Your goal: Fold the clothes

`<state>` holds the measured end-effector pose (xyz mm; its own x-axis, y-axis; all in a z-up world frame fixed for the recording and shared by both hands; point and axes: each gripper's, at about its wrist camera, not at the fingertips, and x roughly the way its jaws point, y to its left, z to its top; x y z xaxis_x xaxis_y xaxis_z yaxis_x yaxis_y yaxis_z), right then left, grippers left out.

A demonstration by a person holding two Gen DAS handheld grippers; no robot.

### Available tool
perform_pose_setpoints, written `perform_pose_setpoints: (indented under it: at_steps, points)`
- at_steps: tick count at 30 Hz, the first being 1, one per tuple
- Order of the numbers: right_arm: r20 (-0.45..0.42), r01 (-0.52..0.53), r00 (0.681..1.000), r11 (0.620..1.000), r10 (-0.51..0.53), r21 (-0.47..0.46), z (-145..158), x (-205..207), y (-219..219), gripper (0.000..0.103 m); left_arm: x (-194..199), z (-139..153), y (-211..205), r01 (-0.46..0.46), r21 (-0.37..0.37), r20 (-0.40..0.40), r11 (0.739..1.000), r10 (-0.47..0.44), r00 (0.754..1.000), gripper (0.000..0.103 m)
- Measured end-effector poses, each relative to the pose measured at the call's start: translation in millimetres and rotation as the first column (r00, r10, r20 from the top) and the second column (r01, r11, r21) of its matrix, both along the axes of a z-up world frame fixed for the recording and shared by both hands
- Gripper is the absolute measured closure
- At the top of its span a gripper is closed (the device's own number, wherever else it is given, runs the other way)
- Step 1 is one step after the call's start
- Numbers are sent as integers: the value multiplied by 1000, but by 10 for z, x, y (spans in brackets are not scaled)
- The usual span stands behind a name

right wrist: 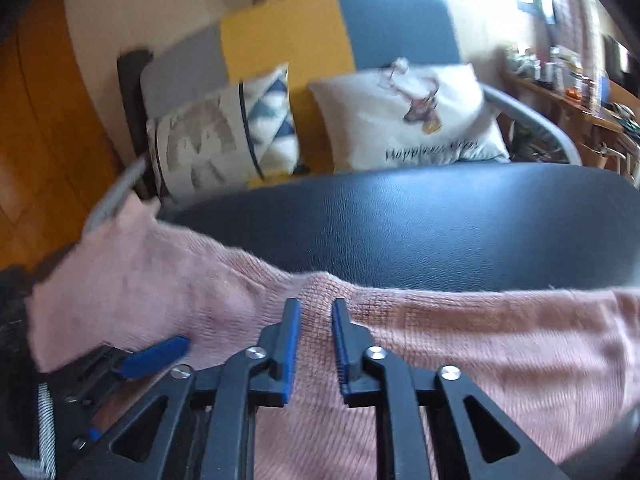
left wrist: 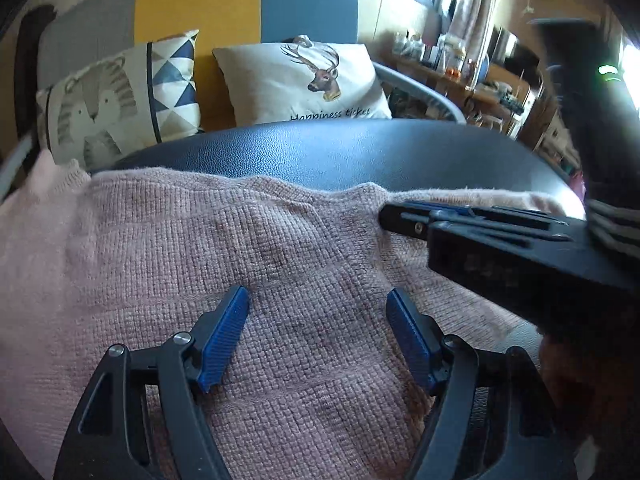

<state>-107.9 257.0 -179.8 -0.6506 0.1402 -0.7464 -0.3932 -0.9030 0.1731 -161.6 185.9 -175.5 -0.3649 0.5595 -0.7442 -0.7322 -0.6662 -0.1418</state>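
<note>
A pink knitted sweater (left wrist: 200, 248) lies spread over a dark leather seat (left wrist: 360, 148). My left gripper (left wrist: 316, 296) hovers just above the knit with its blue pads wide apart and nothing between them. From the right, my right gripper (left wrist: 386, 216) reaches in at the sweater's far edge, where the fabric rises in a small peak. In the right wrist view the right gripper (right wrist: 316, 308) has its jaws narrow, pinching a raised ridge of the sweater (right wrist: 480, 352). One blue finger (right wrist: 156, 356) of the left gripper shows at the lower left, on the knit.
Behind the leather seat (right wrist: 440, 220) stands a sofa with a yellow and blue back (left wrist: 224, 4) and two cushions: one patterned (left wrist: 120, 96), one with a deer print (left wrist: 304, 80). A cluttered wooden shelf (left wrist: 472, 76) is at the right. Wooden floor (right wrist: 44, 128) lies left.
</note>
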Motion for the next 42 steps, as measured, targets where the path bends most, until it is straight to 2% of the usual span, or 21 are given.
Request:
perform_pose_setpoints:
  at_steps: [1, 2, 4, 6, 11, 16, 19, 20, 23, 26, 27, 31, 34, 35, 37, 42]
  points:
    - [39, 2, 999, 1000, -2, 2, -73, -31, 47, 90, -22, -4, -23, -8, 7, 4, 1000, 8, 1000, 37]
    - [54, 3, 999, 1000, -4, 3, -124, -16, 98, 95, -46, -9, -47, -18, 16, 9, 1000, 18, 1000, 41]
    - [34, 33, 999, 999, -33, 1, -123, 97, 211, 96, -118, -29, -126, -66, 45, 34, 997, 64, 997, 62]
    - [30, 102, 994, 995, -102, 2, -114, 232, 370, 96, -143, -32, -178, -87, 62, 52, 994, 84, 995, 67]
    - [35, 221, 975, 975, -220, -13, -115, 590, 786, 96, -98, -24, -172, -86, 49, 40, 995, 84, 996, 67]
    - [57, 245, 967, 969, -247, 33, -87, 931, 1107, 98, -91, -17, -179, -85, 48, 39, 995, 84, 996, 65]
    - [93, 295, 947, 949, -306, 111, -89, 1094, 1233, 97, -86, -12, -183, -85, 47, 38, 995, 83, 996, 65]
    - [79, 311, 945, 947, -318, 85, -92, 1181, 1306, 97, -83, -12, -178, -85, 46, 36, 995, 83, 996, 65]
    - [67, 410, 908, 910, -413, 56, -76, 1439, 1525, 97, -79, -12, -174, -85, 44, 33, 995, 83, 996, 65]
    - [-3, 456, 890, 890, -456, 12, 45, 1693, 1532, 96, -74, -9, -173, -85, 44, 33, 995, 83, 996, 65]
    - [-26, 442, 897, 897, -442, -10, 74, 1749, 1475, 93, -73, -10, -171, -84, 45, 32, 995, 83, 996, 65]
    - [-47, 288, 955, 954, -293, -85, -4, 1841, 1093, 93, -68, -14, -165, -85, 44, 30, 995, 83, 996, 65]
    - [-2, 234, 972, 967, -236, -101, -159, 1861, 979, 93, -64, -21, -162, -85, 45, 30, 995, 84, 996, 65]
    - [-13, 247, 968, 962, -250, -117, -158, 1895, 1012, 95, -63, -24, -162, -85, 45, 30, 995, 84, 996, 65]
    - [16, 329, 944, 942, -328, -69, -175, 1952, 1178, 97, -62, -26, -160, -85, 45, 31, 995, 84, 996, 65]
    - [59, 456, 888, 890, -455, -2, -237, 2165, 1627, 98, -62, -30, -160, -85, 48, 32, 995, 83, 996, 65]
